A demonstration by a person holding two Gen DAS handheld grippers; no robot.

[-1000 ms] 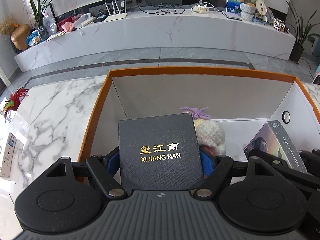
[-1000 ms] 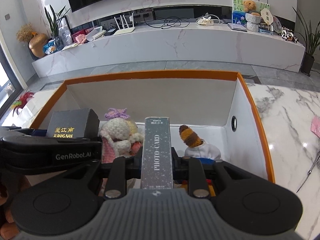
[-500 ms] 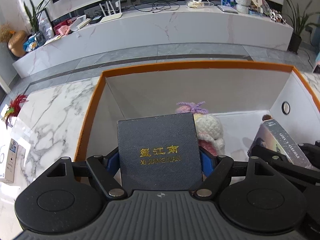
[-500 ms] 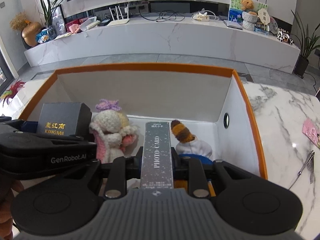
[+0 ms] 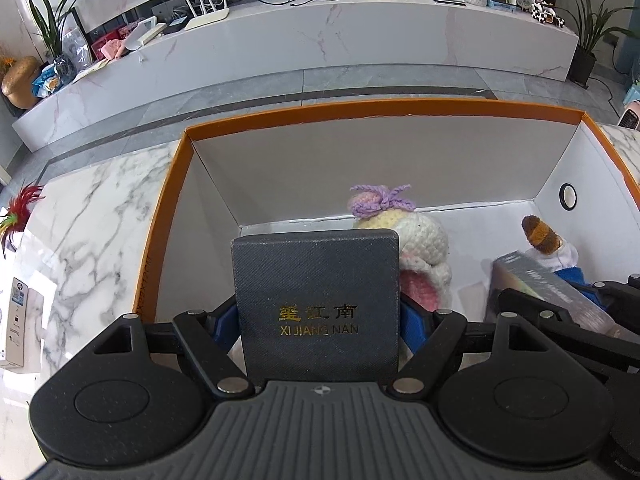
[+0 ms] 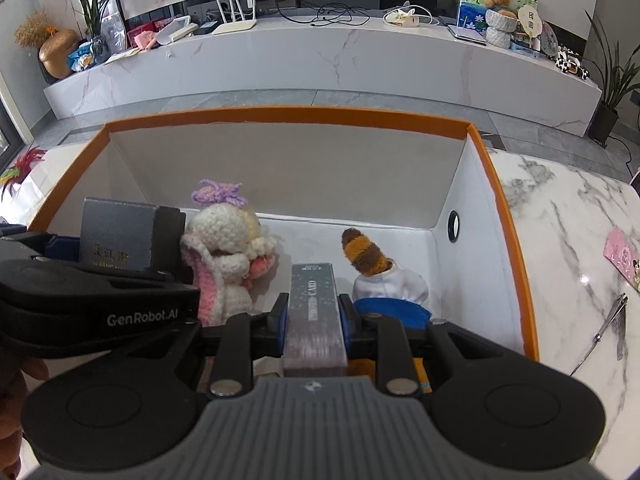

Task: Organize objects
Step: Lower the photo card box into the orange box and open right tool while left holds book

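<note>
Sitting between closed jaws — dark box [image 5: 318, 296], card box [image 6: 314, 316]

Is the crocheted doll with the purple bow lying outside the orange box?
No, the crocheted doll stands inside the orange box.

Each handheld gripper has a grey ribbed housing at the near end, marked in the middle with a small round cross emblem. On either side of it sits a matte black rounded lobe with a shallow circular disc recessed in it. Black linkage bars with silver pivot screws run forward to the left gripper [image 5: 318, 316] and the right gripper [image 6: 314, 316], whose fingers [image 5: 412, 320] carry blue pads. The left gripper's black side reads "GenRobot.AI" in white.
</note>
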